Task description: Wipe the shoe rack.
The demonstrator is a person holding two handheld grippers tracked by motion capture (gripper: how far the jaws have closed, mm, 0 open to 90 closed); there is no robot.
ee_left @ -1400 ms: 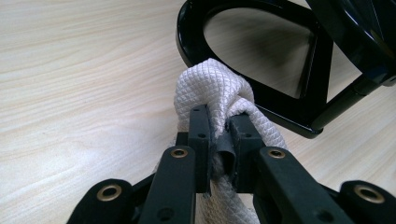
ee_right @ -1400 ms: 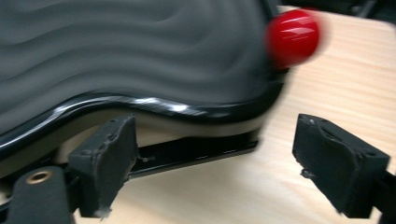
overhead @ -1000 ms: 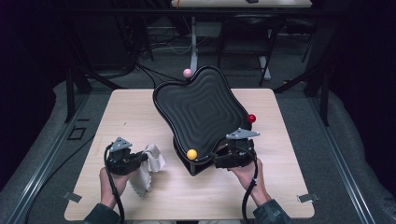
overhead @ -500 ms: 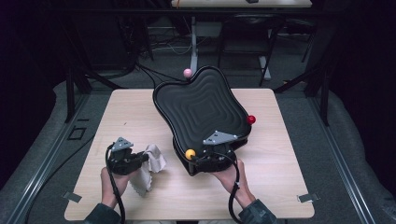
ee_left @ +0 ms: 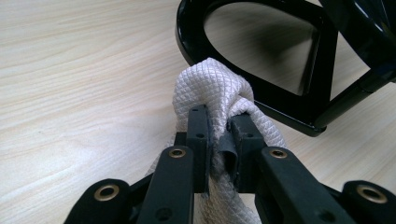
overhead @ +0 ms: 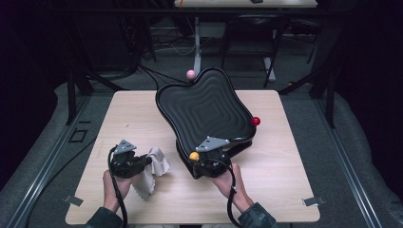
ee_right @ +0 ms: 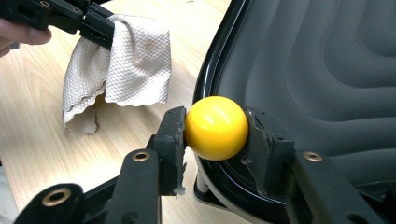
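1. High view: my right gripper (overhead: 198, 157) is clamped on the yellow ball knob (overhead: 194, 156) at the near corner of the black wavy tray (overhead: 204, 111). My left gripper (overhead: 148, 161), left of the tray, pinches a white cloth (overhead: 154, 170) over the wooden table (overhead: 285, 180).
2. Left gripper view: my jaws are closed on the cloth (ee_left: 219, 93), bunched just in front of the tray's black base frame (ee_left: 299, 116).
3. Right gripper view: my pads (ee_right: 173, 133) squeeze the yellow ball knob (ee_right: 216, 127) at the tray's rim (ee_right: 219, 56); the cloth (ee_right: 126, 60) hangs left of the tray.

Black jaws, brass-ringed screw holes
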